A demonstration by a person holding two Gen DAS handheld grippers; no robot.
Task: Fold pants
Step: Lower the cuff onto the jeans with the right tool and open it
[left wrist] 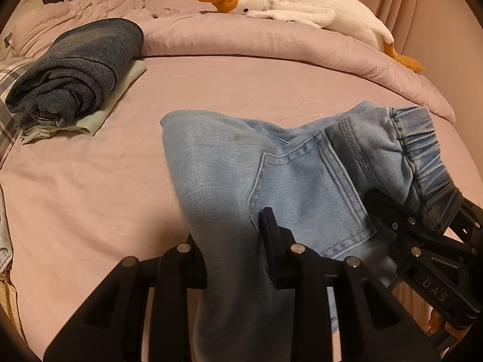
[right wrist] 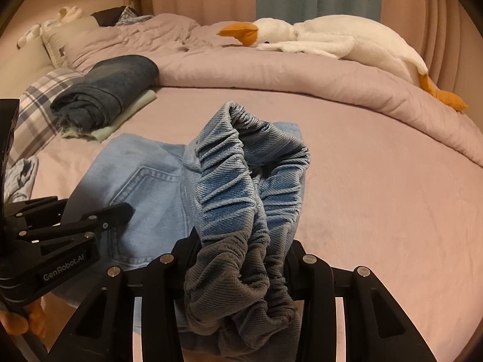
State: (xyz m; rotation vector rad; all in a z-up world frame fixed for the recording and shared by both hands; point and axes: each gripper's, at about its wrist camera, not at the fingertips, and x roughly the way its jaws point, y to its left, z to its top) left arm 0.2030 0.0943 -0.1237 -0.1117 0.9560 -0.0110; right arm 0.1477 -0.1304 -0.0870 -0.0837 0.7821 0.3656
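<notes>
Pink bed sheet (left wrist: 90, 181) carries the light jeans (left wrist: 217, 163). Right claw (right wrist: 241, 259) clamps their bunched waistband; left claw (left wrist: 232, 250) straddles a leg, pads apparently slack, so the leg could slip and wrinkle.

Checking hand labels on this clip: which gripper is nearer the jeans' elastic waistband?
Right. The right gripper has the bunched waistband between its fingers. The left gripper sits away from it, around a fold of the jeans near the back pocket.
</notes>
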